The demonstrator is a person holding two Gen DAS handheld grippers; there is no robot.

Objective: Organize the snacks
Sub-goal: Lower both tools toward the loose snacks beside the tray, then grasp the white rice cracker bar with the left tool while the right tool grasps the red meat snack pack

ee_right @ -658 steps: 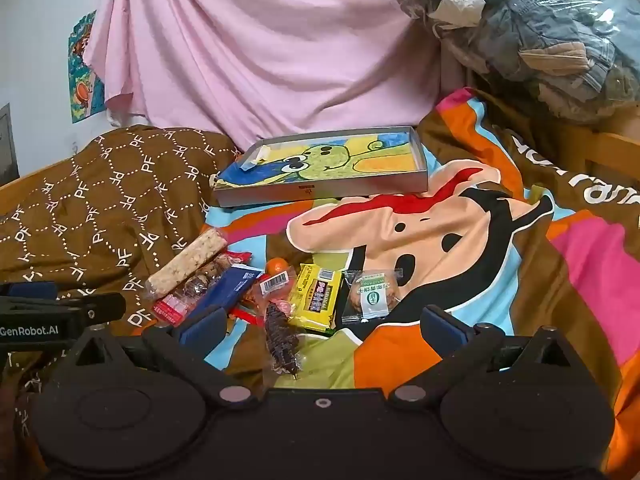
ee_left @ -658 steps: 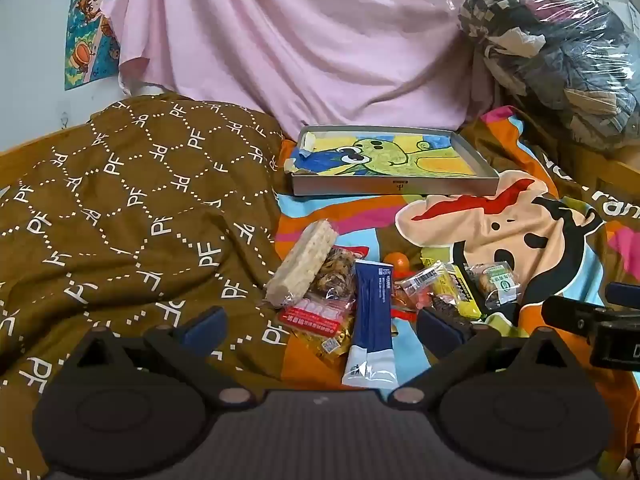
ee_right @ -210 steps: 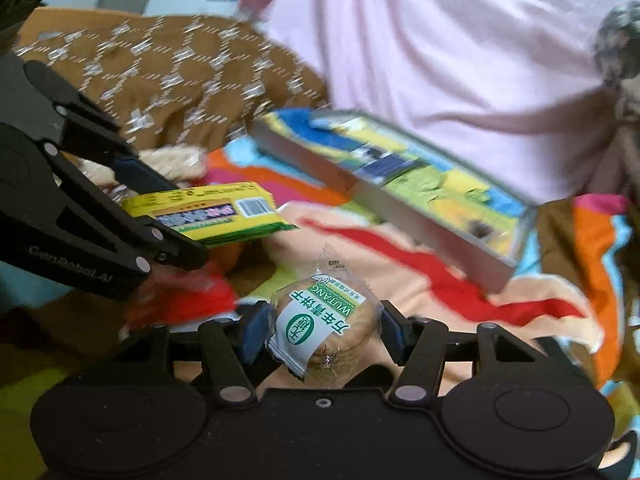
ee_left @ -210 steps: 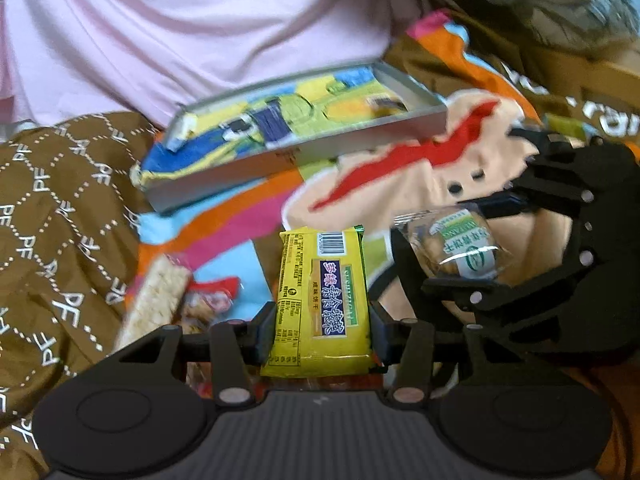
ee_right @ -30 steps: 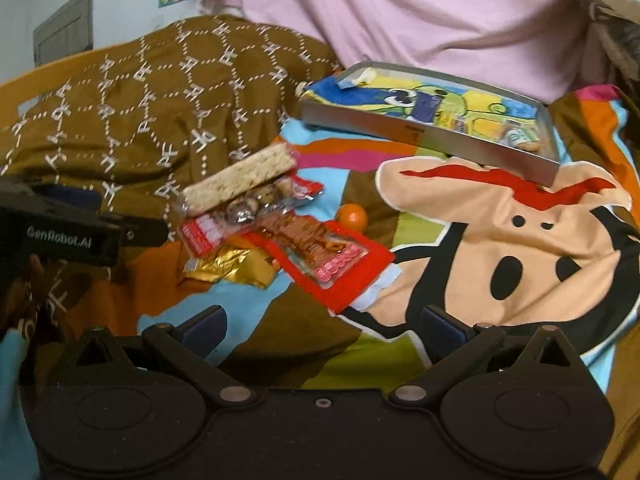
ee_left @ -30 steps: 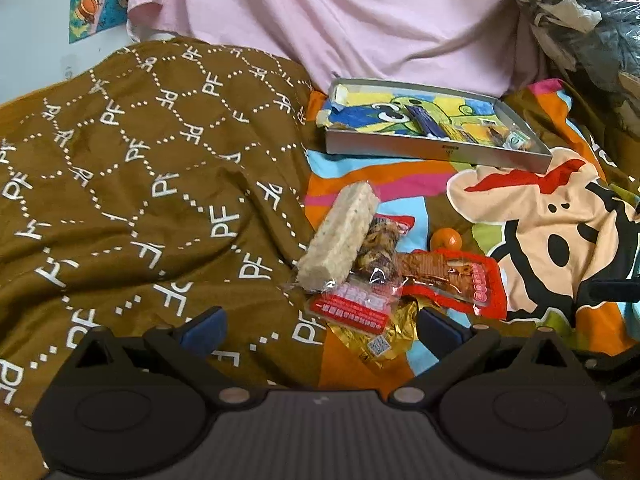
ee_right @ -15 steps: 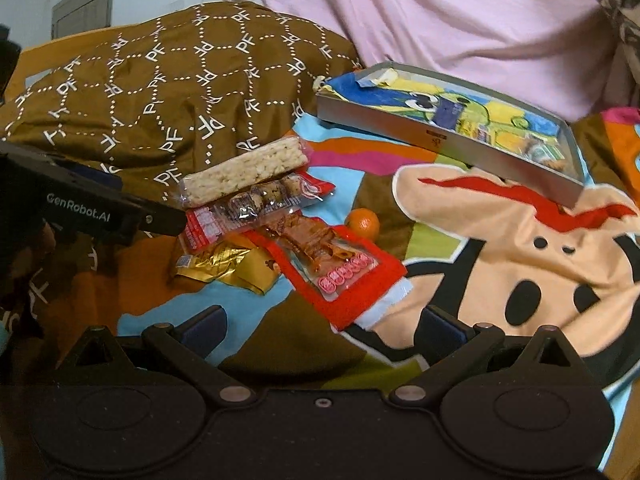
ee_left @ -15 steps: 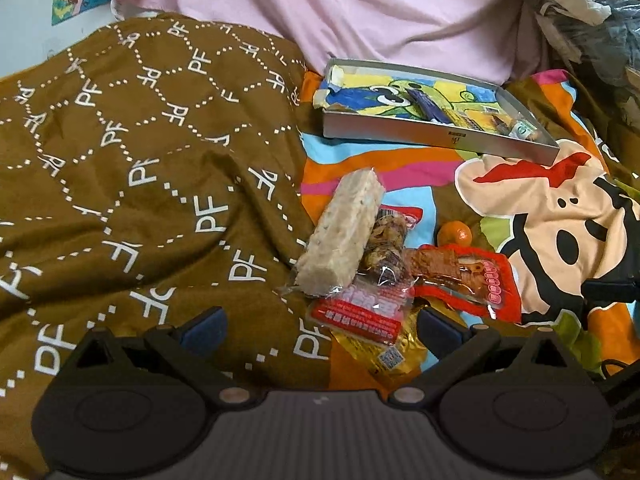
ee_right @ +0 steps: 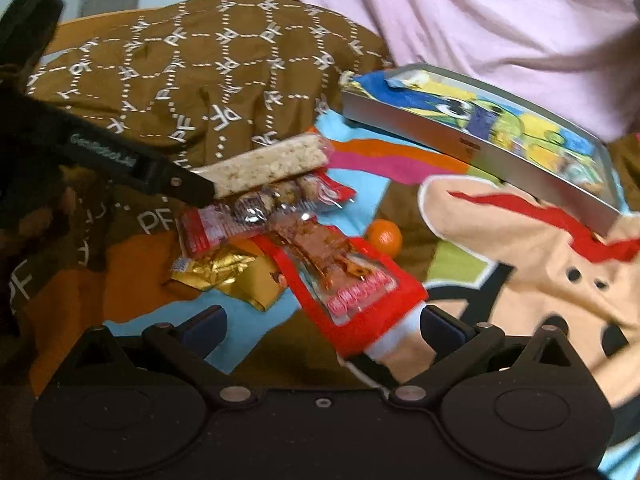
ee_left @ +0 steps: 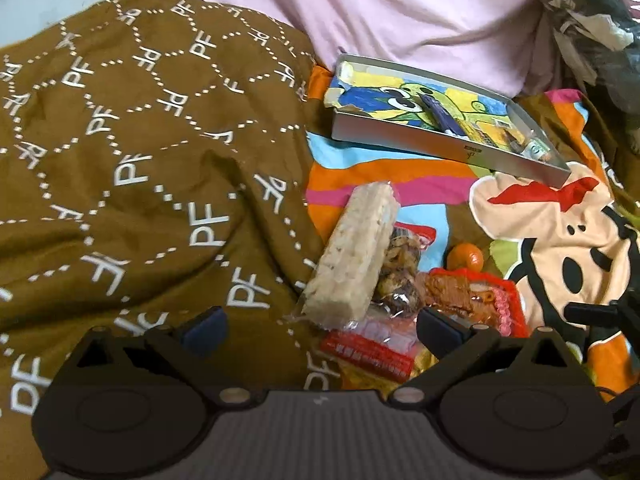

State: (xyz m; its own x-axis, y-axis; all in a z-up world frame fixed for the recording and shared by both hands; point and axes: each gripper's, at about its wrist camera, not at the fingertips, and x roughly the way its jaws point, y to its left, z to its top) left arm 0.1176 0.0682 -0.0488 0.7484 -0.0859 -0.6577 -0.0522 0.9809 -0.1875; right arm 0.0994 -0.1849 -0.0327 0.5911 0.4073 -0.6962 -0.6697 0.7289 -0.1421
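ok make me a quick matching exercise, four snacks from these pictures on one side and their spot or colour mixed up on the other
Things:
1. long pale rice crispy bar
2. small round orange fruit
3. red packet of brown strips
4. crinkled gold foil wrapper

Descriptions:
A. reaches between the open right claw tips
B. against the brown quilt
C. alone, bare, unwrapped
D. shiny, under the pile

Pairs: 1-B, 2-C, 3-A, 4-D

Both wrist cameras sit low over the bed, each looking forward between its own wide-set fingers. The left view faces the rice bar from close, with the tray farther back. The right view looks from the other side, close over the red pack. Both share the snack pile, the orange and the tray.
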